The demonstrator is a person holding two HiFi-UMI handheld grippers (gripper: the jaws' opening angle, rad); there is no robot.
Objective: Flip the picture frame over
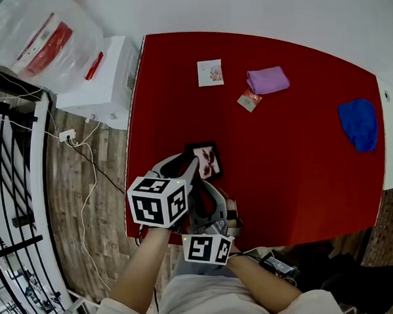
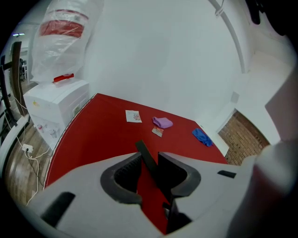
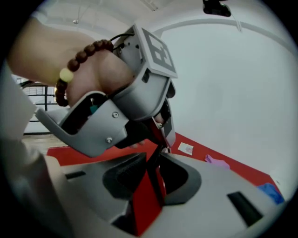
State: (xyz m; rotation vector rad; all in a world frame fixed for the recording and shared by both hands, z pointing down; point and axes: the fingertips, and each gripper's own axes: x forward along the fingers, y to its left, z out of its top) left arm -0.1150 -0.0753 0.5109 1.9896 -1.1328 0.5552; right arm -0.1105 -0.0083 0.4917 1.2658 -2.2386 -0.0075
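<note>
Our left gripper (image 2: pixel 149 160) slants down just above the right gripper (image 3: pixel 155 169). Its fingers are wide, with the picture frame (image 1: pixel 205 160) edge-on between them and red table (image 1: pixel 282 168) showing beside it. Our right fingers pinch narrowly on the frame's lower edge. The grippers hide its near corner.

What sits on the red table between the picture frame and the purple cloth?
A small reddish packet lies between the picture frame and the purple cloth, nearer the cloth; the head view shows it best.
</note>
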